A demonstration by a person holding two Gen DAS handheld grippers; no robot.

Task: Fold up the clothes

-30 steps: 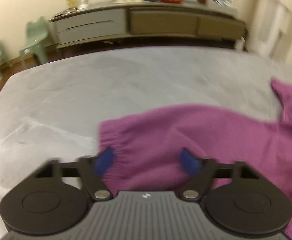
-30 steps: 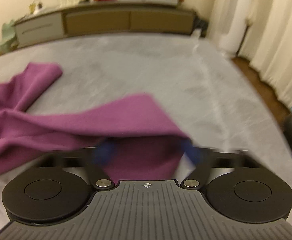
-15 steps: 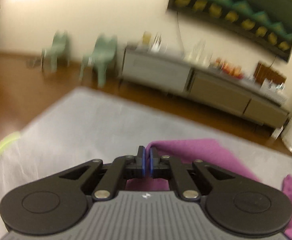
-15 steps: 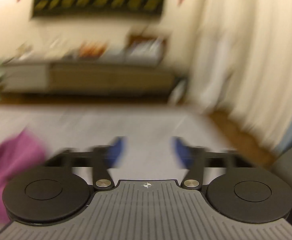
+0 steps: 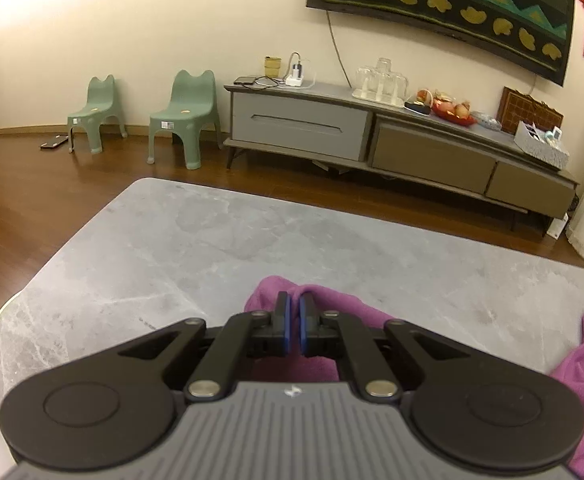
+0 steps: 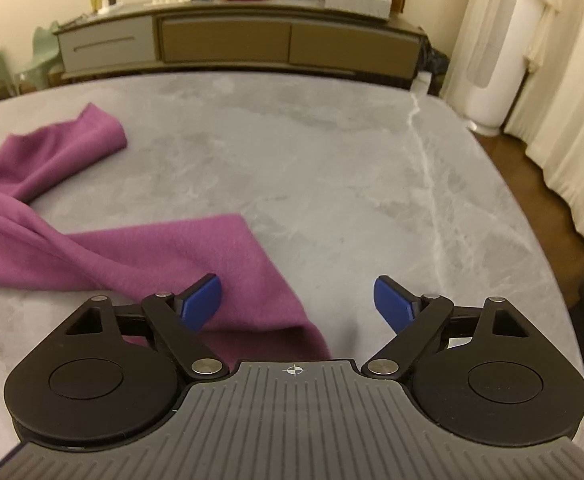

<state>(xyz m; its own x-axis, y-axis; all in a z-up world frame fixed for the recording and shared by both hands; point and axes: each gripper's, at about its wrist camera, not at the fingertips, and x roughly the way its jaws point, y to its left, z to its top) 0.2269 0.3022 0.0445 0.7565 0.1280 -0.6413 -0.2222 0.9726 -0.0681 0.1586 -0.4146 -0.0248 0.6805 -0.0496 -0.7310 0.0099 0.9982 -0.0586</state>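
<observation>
Left gripper (image 5: pixel 292 326): blue pads pressed almost together, a fold of the purple garment (image 5: pixel 331 304) bunched at the tips. Whether cloth is actually nipped between the pads is hard to make out; the gripper body hides the cloth below the tips. The tool points down at a slant over the grey marble table (image 5: pixel 196 240). More purple cloth shows at the right edge of this view, cut off by the frame.

Right gripper (image 6: pixel 296 300): jaws spread wide and just been opening, nothing pinched. Its left pad (image 6: pixel 202 298) sits over the cloth with no visible grip; the right pad is over bare tabletop. A flat end of the garment (image 6: pixel 164 256) lies under and ahead of the left pad, running off left, its near part hidden beneath the gripper body. A second end of it lies farther back at left. The tool is angled downward toward the table.

Beyond the table: a low sideboard (image 5: pixel 371 136) along the wall with glassware and a fruit dish, two green chairs (image 5: pixel 184 112), a wall hanging cut off at the top, and curtains (image 6: pixel 563 80) at right.
</observation>
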